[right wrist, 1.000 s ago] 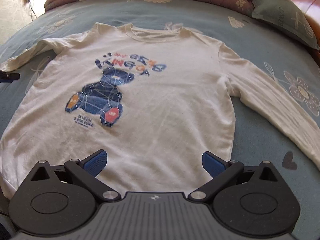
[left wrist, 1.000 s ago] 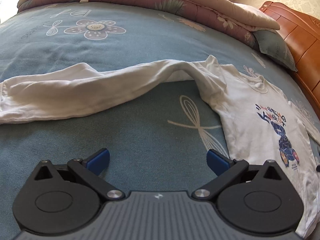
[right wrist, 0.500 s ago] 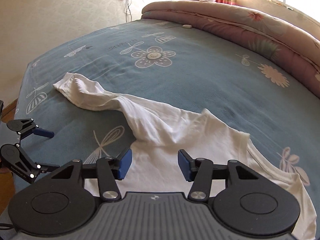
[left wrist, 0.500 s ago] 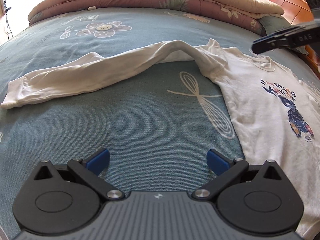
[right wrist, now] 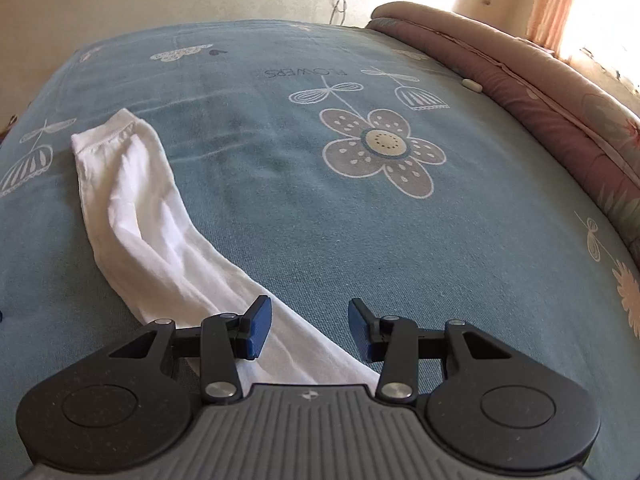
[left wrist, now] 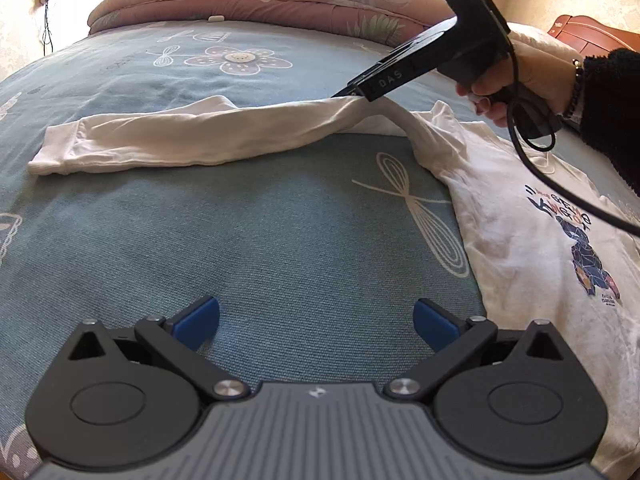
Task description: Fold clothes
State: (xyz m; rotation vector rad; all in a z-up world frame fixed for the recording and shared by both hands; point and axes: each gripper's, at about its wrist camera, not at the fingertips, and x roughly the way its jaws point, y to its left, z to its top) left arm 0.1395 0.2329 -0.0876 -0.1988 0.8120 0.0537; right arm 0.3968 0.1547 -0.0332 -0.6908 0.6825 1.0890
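Observation:
A white long-sleeved shirt (left wrist: 520, 220) with a blue bear print lies flat on the blue bed cover (left wrist: 240, 248). Its long sleeve (left wrist: 200, 136) stretches out to the left. My left gripper (left wrist: 316, 320) hovers open over bare cover in front of the sleeve, with nothing between its fingers. A person's hand (left wrist: 532, 76) holds my right gripper (left wrist: 348, 94), whose tip is down at the humped part of the sleeve near the shoulder. In the right wrist view the sleeve (right wrist: 140, 216) runs under my right gripper (right wrist: 310, 328). Its jaws are closing, half narrowed; the pads stand apart from the cloth.
A rolled pink floral quilt (left wrist: 280, 0) lies along the far side of the bed and shows in the right wrist view too (right wrist: 560, 100). A wooden headboard (left wrist: 592, 36) stands at the far right. A black cable (left wrist: 560, 176) hangs from the right gripper over the shirt.
My right gripper swung from over the shirt's body to the sleeve near the shoulder, and its jaws narrowed. The left gripper shifted slightly and stays open.

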